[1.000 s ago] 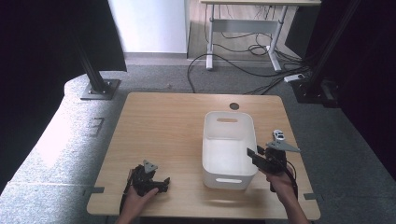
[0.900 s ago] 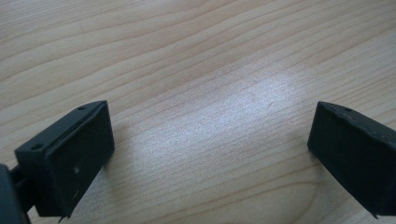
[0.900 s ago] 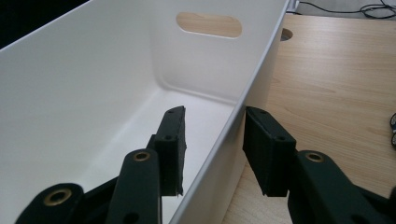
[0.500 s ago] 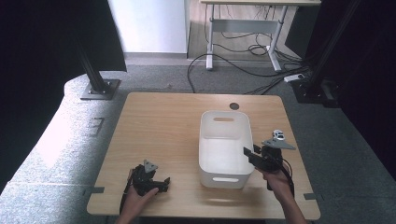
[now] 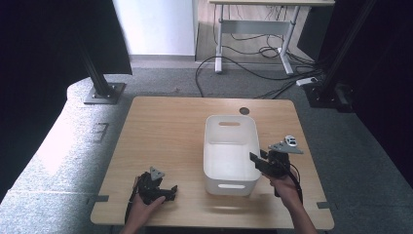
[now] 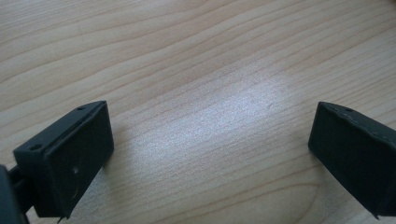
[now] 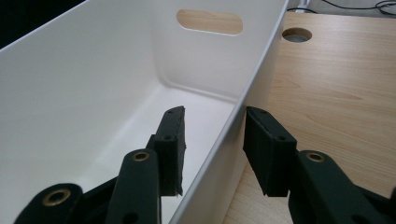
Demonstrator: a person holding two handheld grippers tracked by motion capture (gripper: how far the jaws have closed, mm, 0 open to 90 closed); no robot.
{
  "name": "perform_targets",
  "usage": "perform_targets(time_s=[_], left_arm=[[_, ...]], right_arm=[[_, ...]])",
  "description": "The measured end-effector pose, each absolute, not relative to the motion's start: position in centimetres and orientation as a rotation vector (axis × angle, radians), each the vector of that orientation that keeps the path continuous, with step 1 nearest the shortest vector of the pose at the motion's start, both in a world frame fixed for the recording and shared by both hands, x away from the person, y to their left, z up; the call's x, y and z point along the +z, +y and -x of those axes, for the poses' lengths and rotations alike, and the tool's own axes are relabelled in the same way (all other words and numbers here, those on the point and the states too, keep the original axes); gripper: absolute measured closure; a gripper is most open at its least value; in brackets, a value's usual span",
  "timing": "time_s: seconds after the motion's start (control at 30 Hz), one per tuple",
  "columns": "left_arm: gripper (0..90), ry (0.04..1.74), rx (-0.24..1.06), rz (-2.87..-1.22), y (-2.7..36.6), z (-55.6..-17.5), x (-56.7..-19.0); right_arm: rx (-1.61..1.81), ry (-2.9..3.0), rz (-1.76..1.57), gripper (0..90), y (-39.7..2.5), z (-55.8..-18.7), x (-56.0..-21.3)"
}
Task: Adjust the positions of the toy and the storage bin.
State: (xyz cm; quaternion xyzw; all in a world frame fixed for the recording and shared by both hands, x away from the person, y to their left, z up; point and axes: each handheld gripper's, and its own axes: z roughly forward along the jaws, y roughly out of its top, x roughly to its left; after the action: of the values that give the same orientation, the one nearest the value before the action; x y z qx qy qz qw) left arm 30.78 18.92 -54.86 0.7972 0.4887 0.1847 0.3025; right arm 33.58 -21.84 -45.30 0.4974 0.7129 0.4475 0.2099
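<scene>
Now the right gripper (image 5: 259, 161) sits at the right-hand wall of the white bin (image 5: 229, 146), and the right gripper view gives the close look: its fingers (image 7: 172, 140) straddle the bin's rim (image 7: 243, 100), one inside the tub and one outside over the wooden surface (image 5: 165, 136). The fingers stand a little apart with the thin white wall running between them; the outer finger looks just beside the wall, and a small gap shows on the inner side, so this reads as not clamped. The bin stands upright on the right half of the surface, long side running away from the person, with a slot handle (image 7: 209, 21) in its far wall and another in its near wall. A round cable hole (image 5: 244, 110) lies in the surface just beyond the bin's far right corner. Over on the near left, the left gripper (image 5: 165, 192) rests low by the front edge, well apart from the bin, held in the person's hand (image 5: 141, 212). Its own view shows the fingers (image 6: 70, 158) spread wide with bare wood grain between them.
</scene>
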Motion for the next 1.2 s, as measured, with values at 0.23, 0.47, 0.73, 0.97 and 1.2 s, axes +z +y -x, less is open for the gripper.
perform_targets(time_s=[0.23,0.47,0.73,0.97,1.2], left_arm=[[0.1,1.296,0.49,-2.114,18.9,-30.8,-54.9],[0.1,1.296,0.489,-2.113,18.9,-30.8,-54.9],[0.1,1.296,0.489,-2.114,18.9,-30.8,-54.9],[0.1,1.296,0.489,-2.114,18.9,-30.8,-54.9],[0.0,1.295,0.489,-2.115,18.9,-30.8,-54.9]], right_arm=[[1.249,1.991,-1.38,58.0,-21.1,-33.9,-45.3],[1.25,1.994,-1.38,57.3,-20.4,-34.1,-45.3],[1.25,1.999,-1.376,57.1,-20.1,-34.3,-45.3],[1.259,1.996,-1.378,56.8,-19.8,-34.3,-45.3],[1.264,1.996,-1.381,56.7,-19.5,-34.4,-45.3]])
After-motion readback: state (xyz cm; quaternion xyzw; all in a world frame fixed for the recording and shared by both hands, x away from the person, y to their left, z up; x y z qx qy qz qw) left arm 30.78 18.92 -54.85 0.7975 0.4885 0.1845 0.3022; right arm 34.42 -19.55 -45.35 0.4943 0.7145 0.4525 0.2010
